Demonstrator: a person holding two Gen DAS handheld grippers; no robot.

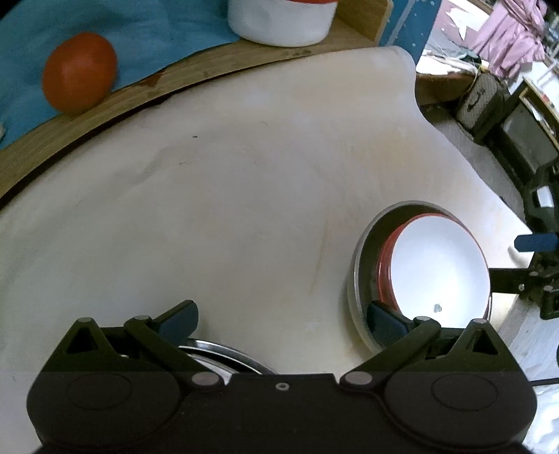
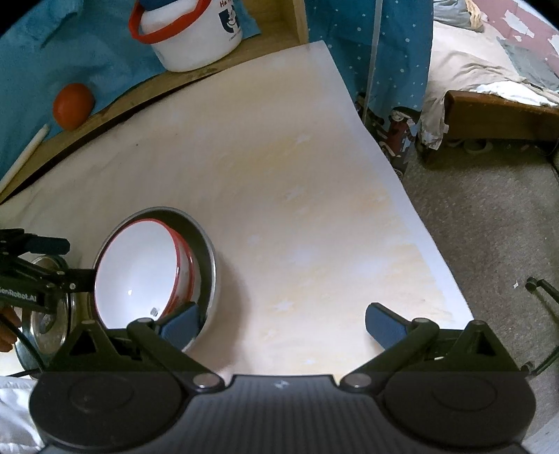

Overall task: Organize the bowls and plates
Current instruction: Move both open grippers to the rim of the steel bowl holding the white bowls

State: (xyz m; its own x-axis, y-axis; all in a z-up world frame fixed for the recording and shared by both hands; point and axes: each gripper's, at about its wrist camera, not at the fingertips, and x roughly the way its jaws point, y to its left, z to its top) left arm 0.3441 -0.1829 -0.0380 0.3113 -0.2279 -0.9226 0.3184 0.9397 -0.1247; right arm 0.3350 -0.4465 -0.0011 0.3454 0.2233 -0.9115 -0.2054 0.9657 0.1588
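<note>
With both the left tongs (image 1: 281,319) and right tongs (image 2: 281,323) hanging apart and empty, the red-rimmed bowls (image 2: 139,276) are sitting nested but tilted inside a metal pan (image 2: 206,251) on the bench (image 2: 297,195), likely risking slipping if nudged carelessly.

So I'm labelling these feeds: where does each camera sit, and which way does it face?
Left wrist: on the left gripper, facing across the white table toward the shelf; own open fingers show, bowls to its right.
Right wrist: on the right gripper, facing the same way; own open fingers show, the left gripper at the left edge.
Shared: bowls, steel plate, orange ball, white bucket.
</note>
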